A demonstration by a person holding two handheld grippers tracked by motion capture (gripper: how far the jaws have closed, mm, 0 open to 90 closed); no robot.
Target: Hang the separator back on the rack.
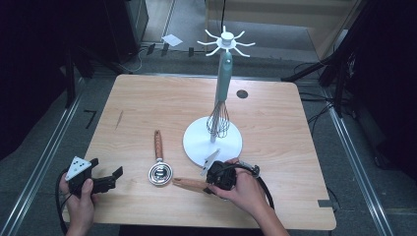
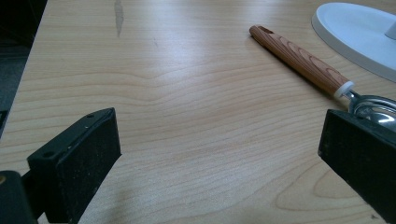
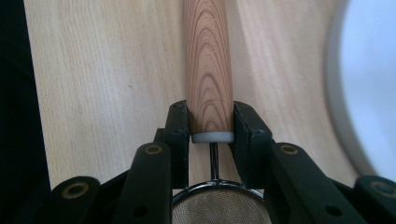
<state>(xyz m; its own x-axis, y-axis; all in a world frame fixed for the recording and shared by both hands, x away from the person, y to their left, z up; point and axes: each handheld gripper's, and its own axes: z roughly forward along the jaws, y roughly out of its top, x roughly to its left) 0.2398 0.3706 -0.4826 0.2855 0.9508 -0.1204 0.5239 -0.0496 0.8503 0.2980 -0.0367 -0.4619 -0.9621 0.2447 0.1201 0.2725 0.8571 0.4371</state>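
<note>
A white hook stand (image 1: 226, 42) rises from a round base (image 1: 196, 147) at mid-table, with a teal-handled whisk (image 1: 219, 120) hanging on it. Left of the base lies a metal scoop (image 1: 160, 172) with a wood-grain handle (image 2: 299, 60). My right gripper (image 1: 212, 184) is shut on the wood-grain handle (image 3: 208, 56) of a mesh strainer (image 3: 217, 207). Its pads (image 3: 177, 126) clamp the handle just above the white collar. The handle (image 1: 189, 184) points left, low over the table. My left gripper (image 1: 114, 179) rests at the table's front left, open, with bare table between its jaws (image 2: 219, 135).
The stand's white base (image 3: 369, 84) lies close beside the held handle, and its rim (image 2: 359, 32) is also in the left gripper view. A dark round grommet (image 1: 242, 93) sits in the tabletop behind the stand. Dark equipment and cables surround the table.
</note>
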